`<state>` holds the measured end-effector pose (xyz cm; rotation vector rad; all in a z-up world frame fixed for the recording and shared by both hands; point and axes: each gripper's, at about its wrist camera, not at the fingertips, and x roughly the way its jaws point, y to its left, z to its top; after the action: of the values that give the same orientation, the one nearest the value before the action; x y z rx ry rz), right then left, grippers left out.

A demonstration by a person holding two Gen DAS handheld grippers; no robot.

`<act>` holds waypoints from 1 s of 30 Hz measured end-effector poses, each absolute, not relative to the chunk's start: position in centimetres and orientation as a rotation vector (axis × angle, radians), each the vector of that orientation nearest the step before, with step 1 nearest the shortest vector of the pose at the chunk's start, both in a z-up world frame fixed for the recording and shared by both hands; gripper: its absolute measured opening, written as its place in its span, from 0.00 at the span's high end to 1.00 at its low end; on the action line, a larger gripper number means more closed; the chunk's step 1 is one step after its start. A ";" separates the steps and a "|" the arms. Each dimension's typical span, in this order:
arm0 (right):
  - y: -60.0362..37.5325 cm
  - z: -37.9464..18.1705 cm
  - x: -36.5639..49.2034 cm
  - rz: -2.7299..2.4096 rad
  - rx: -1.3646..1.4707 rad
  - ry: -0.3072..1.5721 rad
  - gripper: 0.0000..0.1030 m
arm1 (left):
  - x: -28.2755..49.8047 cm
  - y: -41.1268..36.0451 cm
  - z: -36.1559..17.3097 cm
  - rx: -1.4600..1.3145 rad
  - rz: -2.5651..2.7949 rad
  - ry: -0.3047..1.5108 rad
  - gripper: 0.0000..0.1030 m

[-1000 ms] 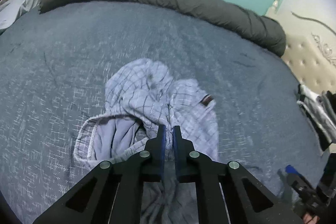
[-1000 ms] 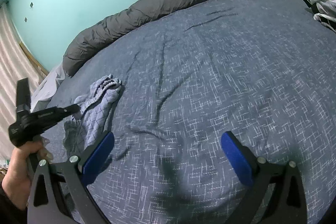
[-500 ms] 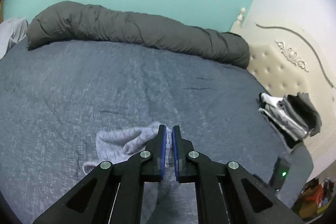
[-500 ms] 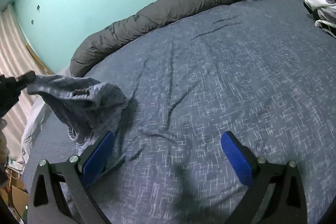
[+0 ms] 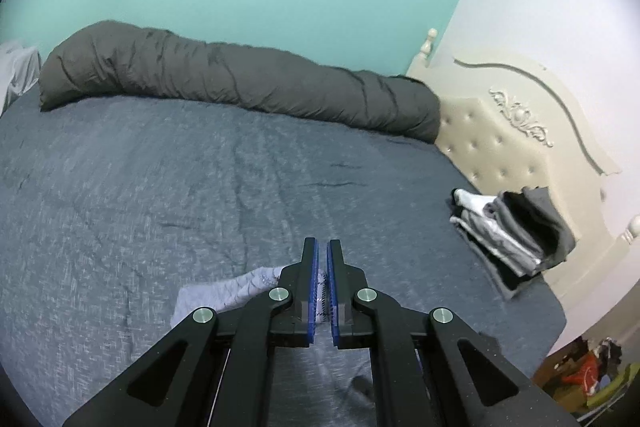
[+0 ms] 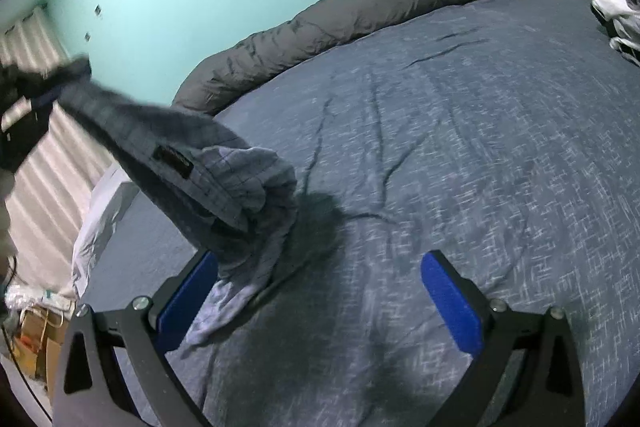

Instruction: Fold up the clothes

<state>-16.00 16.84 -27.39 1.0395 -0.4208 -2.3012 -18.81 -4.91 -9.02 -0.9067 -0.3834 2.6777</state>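
We are noting the left gripper [image 5: 322,247] pinching the grey checked garment [image 6: 224,187] by one edge, lifted and drooping limp onto the bed [image 6: 460,147], while the right gripper [image 6: 320,283] is gaping wide, empty; we judge it light, soft, best gripped along a hem.

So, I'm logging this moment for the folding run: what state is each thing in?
Left tool: shut on the checked garment.
Checked garment: lifted at one end, bunched, lower end trailing on the bed.
Right tool: open, holding nothing.
Clothes stack: folded, by the headboard.
Grey duvet: rolled along the wall.
Bed: covered, creased.
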 end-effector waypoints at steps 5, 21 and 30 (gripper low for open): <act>16.2 -25.6 -14.9 -2.265 1.024 -0.424 0.01 | -17.5 -3.9 -6.1 -0.860 2.666 -0.391 0.96; 16.4 -19.9 -11.5 -2.240 0.902 -0.368 0.01 | -15.8 -2.2 1.0 -0.770 2.637 -0.396 1.00; 18.6 -24.1 -13.9 -2.291 1.051 -0.348 0.01 | -17.0 -5.8 -7.7 -0.982 2.625 -0.524 1.00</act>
<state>-13.92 18.64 -24.12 1.0509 -0.3482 -2.2913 -16.95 -5.85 -7.70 -0.9815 -0.5238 2.6254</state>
